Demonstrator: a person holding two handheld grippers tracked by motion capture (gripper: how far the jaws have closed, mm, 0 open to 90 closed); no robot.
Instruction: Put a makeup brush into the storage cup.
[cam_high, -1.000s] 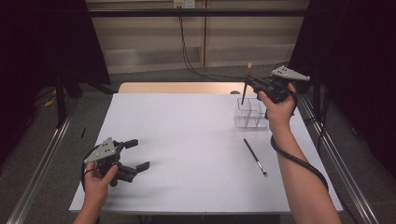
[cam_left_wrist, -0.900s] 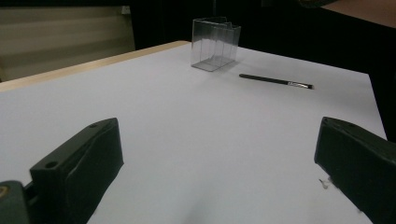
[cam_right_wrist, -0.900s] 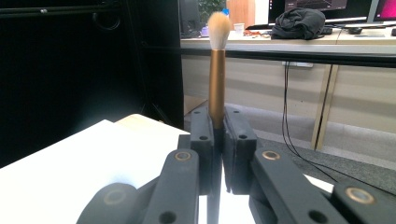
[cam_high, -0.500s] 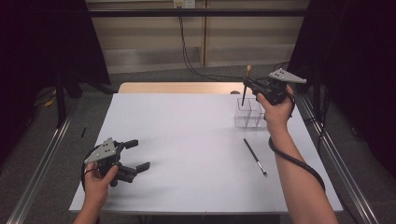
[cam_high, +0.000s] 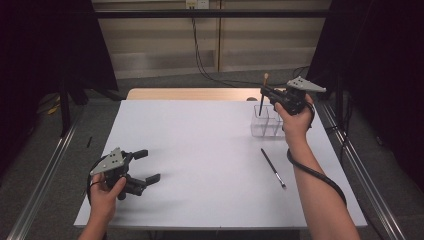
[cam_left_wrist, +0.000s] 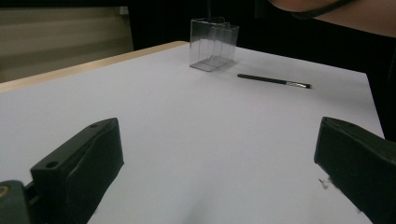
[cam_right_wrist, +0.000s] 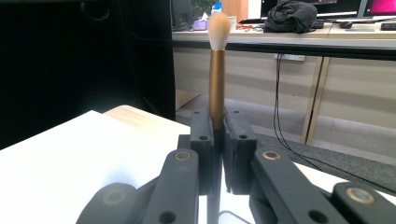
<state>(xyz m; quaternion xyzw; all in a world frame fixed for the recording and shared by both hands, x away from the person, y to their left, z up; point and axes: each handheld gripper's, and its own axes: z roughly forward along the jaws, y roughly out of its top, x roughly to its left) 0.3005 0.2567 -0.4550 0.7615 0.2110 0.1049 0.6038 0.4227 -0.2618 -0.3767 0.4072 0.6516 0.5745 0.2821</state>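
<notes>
Two brushes: we hold one, one waits.
Right gripper (cam_high: 270, 93): fingers clamped on makeup brush (cam_high: 262, 97) (bristles up), over clear organizer (cam_high: 265, 121) at 1 o'clock.
Left gripper (cam_high: 145, 167): fingers wide, empty, 7 o'clock.
Left to do: thin brush (cam_high: 272, 167) lies on table (cam_high: 200, 145).

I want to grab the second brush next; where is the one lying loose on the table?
In the high view the loose brush lies flat on the table's right side, just in front of the clear organizer.

2 brushes (cam_high: 262, 95) (cam_high: 273, 168), 1 clear organizer (cam_high: 267, 121), 2 grippers (cam_high: 148, 166) (cam_high: 265, 93)
</notes>
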